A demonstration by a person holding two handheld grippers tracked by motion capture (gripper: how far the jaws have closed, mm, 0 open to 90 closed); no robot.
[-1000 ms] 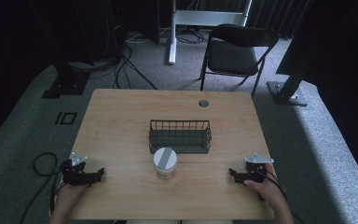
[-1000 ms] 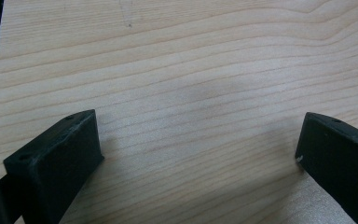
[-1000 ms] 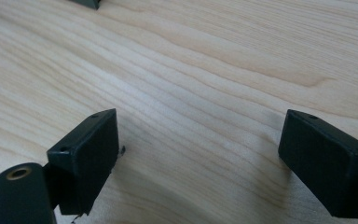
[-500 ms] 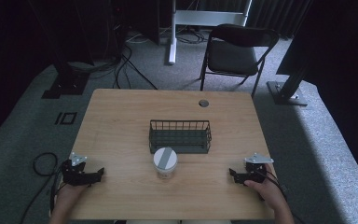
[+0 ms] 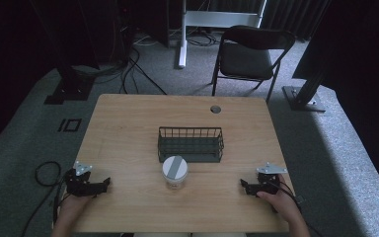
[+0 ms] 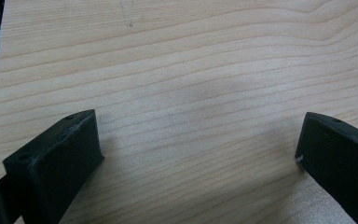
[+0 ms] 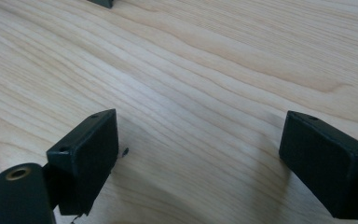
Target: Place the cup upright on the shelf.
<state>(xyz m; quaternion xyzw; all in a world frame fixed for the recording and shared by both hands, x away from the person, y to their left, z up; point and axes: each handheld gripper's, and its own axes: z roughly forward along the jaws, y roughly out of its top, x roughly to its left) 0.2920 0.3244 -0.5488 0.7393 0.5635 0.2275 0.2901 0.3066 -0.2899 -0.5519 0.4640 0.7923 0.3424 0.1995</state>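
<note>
My left gripper rests low on the surface near its left front corner, fingers aimed right toward the middle. My left hand holds it from behind; the forearm is cut off at the bottom edge of the high view. My right gripper sits near the right front corner, fingers aimed left, with my right hand behind it. Both sets of fingers are released, spread wide over bare wood, grasping nothing: seen in the left gripper view and the right gripper view.

The jar stands upright between the two grippers, well apart from each, long axis vertical, grey-striped lid facing up. It is just in front of the basket, whose long axis runs left to right. Whether jar and basket touch I cannot tell. Jar contents not readable.
</note>
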